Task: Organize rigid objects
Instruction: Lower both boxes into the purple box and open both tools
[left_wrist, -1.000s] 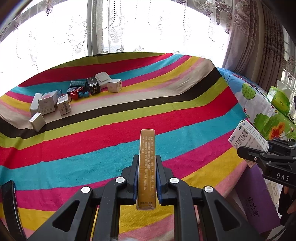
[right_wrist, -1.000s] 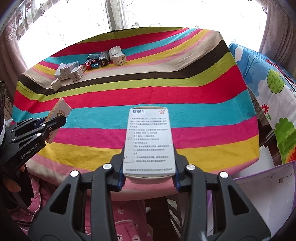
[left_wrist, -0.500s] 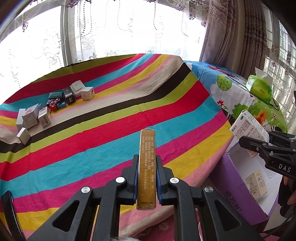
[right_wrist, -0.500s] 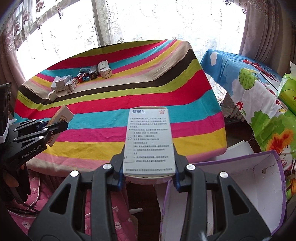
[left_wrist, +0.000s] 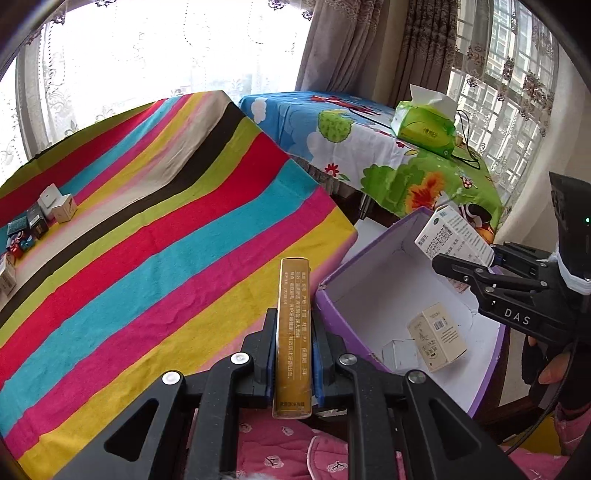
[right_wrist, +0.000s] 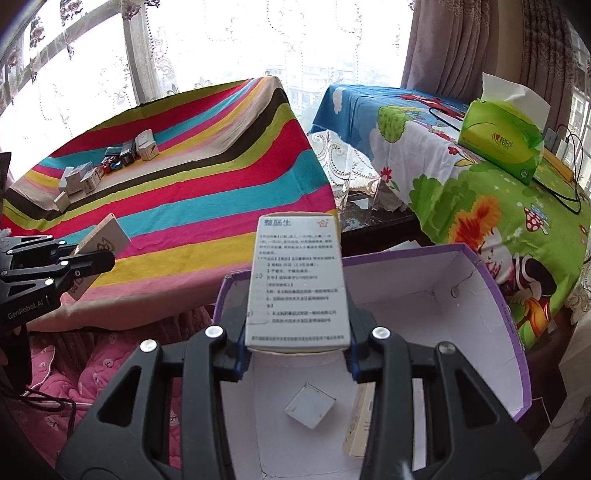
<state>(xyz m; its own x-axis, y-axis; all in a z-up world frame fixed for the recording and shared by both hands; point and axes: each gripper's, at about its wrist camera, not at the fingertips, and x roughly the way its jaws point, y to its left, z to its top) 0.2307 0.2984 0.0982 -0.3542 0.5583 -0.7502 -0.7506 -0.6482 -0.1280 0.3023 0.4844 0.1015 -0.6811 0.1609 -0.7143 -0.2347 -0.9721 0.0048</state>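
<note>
Clamping a gold box (left_wrist: 292, 332) edge-on, the left gripper (left_wrist: 293, 354) is holding it at the table's (left_wrist: 147, 258) near edge, just beside the purple bin's (left_wrist: 495, 354) torn left wall. The narrow pinch is leaving the long faces free, likely so it drops cleanly. The right gripper (right_wrist: 297, 343) is squeezing a white box (right_wrist: 297, 280) across its width and is hovering over the bin's open mouth, the better placed of the two to release. Inside, a small white box (right_wrist: 309, 405) and a cream box (left_wrist: 436, 341) are lying on the floor, with bare room around them; how deep the bin is, I cannot quite judge. More boxes (right_wrist: 110, 166) are waiting at the table's far side. A tissue pack (right_wrist: 502, 144) is sitting well clear on the neighbouring table.
</note>
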